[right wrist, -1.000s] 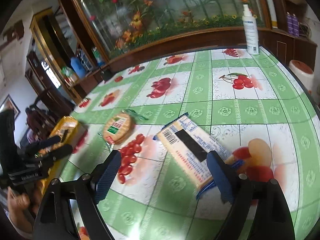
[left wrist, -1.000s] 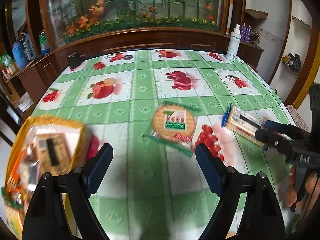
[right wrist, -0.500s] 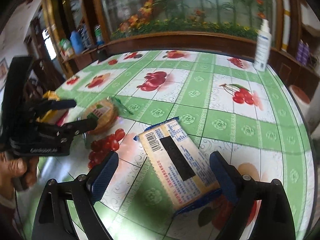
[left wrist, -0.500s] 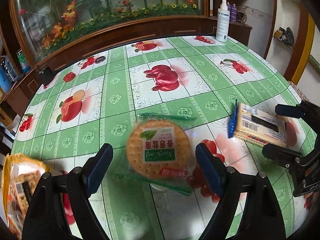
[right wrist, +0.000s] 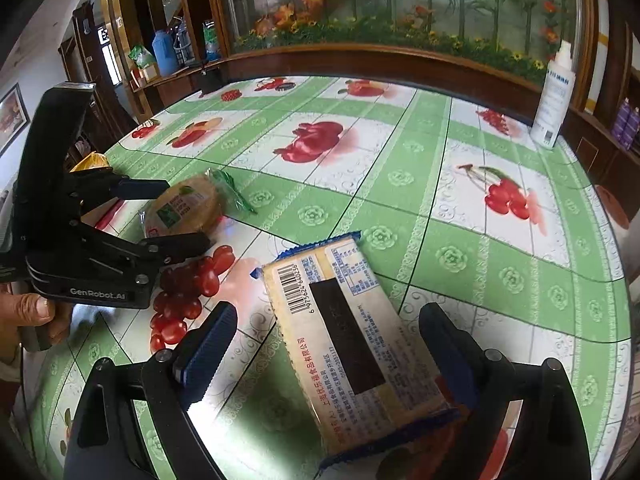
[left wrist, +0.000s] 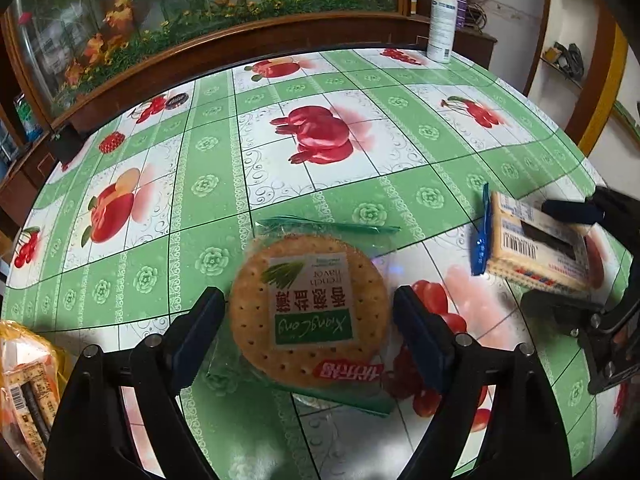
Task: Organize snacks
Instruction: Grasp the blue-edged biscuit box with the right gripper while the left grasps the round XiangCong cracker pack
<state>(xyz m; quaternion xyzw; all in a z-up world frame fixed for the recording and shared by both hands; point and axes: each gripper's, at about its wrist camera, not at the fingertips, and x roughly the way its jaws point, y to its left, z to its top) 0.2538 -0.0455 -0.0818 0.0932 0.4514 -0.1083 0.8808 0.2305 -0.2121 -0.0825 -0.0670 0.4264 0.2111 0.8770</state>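
A round cracker pack (left wrist: 310,316) in clear green-edged wrap lies on the green fruit-print tablecloth (left wrist: 320,92). My left gripper (left wrist: 310,338) is open with its fingers on either side of the pack; it also shows in the right wrist view (right wrist: 176,212), around the pack (right wrist: 184,208). A rectangular biscuit pack (right wrist: 352,340) with a barcode and blue ends lies between the open fingers of my right gripper (right wrist: 332,352). In the left wrist view that pack (left wrist: 532,246) sits at the right between the right gripper's fingers (left wrist: 568,256).
A yellow bag (left wrist: 28,376) holding several snack packs lies at the table's left front edge. A white spray bottle (right wrist: 554,98) stands at the far right edge. A wooden cabinet with a flower-painted glass panel (right wrist: 400,8) runs behind the table.
My left gripper has swung right from the yellow bag and closed in until the round cracker pack lies between its fingers. My right gripper has edged forward around the biscuit pack.
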